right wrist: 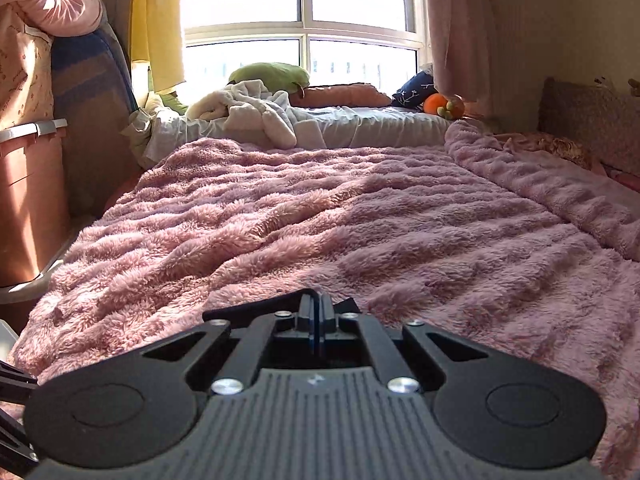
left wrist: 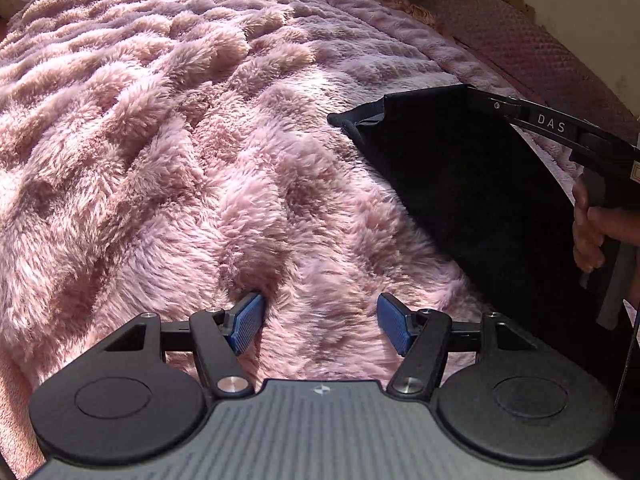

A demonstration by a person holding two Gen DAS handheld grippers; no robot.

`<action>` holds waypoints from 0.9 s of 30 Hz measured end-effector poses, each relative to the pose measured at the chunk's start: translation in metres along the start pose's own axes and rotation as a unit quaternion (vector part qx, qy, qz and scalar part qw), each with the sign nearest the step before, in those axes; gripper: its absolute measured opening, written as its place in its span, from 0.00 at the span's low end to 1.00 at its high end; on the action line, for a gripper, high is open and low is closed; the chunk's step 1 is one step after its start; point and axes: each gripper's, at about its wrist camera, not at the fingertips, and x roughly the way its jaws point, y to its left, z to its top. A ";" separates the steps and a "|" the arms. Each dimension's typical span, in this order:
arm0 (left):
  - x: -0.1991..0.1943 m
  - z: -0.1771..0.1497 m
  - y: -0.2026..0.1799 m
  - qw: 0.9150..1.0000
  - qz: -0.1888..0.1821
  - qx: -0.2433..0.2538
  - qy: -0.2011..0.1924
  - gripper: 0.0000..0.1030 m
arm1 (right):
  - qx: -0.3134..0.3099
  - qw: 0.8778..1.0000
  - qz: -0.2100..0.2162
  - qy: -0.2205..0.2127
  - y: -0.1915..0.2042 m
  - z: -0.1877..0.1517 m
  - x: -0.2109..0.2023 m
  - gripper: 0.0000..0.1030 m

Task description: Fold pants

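Black pants point(left wrist: 472, 200) at two o'clock of released left tongs point(left wrist: 320, 322), pinched in clenched right tongs point(right wrist: 319, 312), over bed point(left wrist: 180, 140).

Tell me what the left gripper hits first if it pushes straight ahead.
Most likely the pink fluffy blanket: the open left gripper tilts down at bare fur. The black pants hang off to its right.

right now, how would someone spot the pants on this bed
Find the fluffy pink blanket covering the bed. Toward its right side, a flat black cloth hangs from the shut right tongs: those are the pants, the only dark, smooth thing against the pale fur.
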 end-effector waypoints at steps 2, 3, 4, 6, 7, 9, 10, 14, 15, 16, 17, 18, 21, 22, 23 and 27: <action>0.002 0.001 0.000 1.000 0.001 -0.006 0.001 0.72 | 0.035 0.999 0.011 0.008 -0.015 -0.007 0.008 0.00; 0.002 0.001 -0.001 1.000 0.000 -0.009 0.001 0.72 | 0.057 0.998 0.009 0.020 -0.023 -0.011 0.015 0.00; 0.003 0.002 -0.001 1.000 -0.003 -0.011 0.002 0.72 | 0.073 0.997 -0.012 0.030 -0.028 -0.015 0.021 0.05; 0.003 0.002 -0.002 1.000 -0.005 -0.013 0.003 0.72 | 0.091 0.994 -0.043 0.040 -0.036 -0.020 0.032 0.05; 0.003 0.002 -0.002 1.000 -0.005 -0.013 0.003 0.72 | 0.101 0.993 -0.044 0.040 -0.039 -0.021 0.035 0.05; 0.003 0.002 -0.002 1.000 -0.005 -0.012 0.004 0.72 | 0.107 0.992 -0.058 0.037 -0.039 -0.020 0.039 0.05; 0.003 0.002 -0.002 1.000 -0.005 -0.013 0.003 0.72 | 0.103 0.991 -0.071 0.037 -0.037 -0.019 0.041 0.06; 0.004 0.003 -0.001 1.000 -0.007 -0.017 0.004 0.72 | 0.067 0.996 -0.047 0.027 -0.018 -0.009 0.039 0.18; 0.003 0.003 0.000 1.000 -0.009 -0.019 0.004 0.72 | 0.046 0.998 -0.023 0.027 -0.010 -0.004 0.036 0.39; 0.003 0.003 0.000 1.000 -0.010 -0.019 0.004 0.72 | 0.035 0.999 -0.008 0.029 -0.006 -0.002 0.036 0.59; 0.003 0.003 0.001 1.000 -0.012 -0.021 0.004 0.72 | 0.025 0.999 0.012 0.032 -0.002 0.000 0.036 0.64; 0.004 0.003 0.002 1.000 -0.013 -0.022 0.004 0.72 | 0.020 0.999 0.030 0.034 0.000 0.002 0.037 0.65; 0.005 0.004 0.006 0.999 -0.017 -0.026 0.006 0.72 | 0.015 0.997 0.058 0.047 -0.002 0.008 0.043 0.65; 0.005 0.005 0.007 0.999 -0.019 -0.030 0.007 0.72 | 0.010 0.997 0.057 0.051 -0.003 0.010 0.046 0.65; 0.006 0.006 0.008 0.999 -0.022 -0.035 0.008 0.73 | 0.009 0.996 0.059 0.061 -0.006 0.011 0.052 0.64; 0.011 0.010 0.012 0.998 -0.033 -0.059 0.012 0.73 | 0.003 0.994 0.070 0.085 -0.020 0.012 0.071 0.05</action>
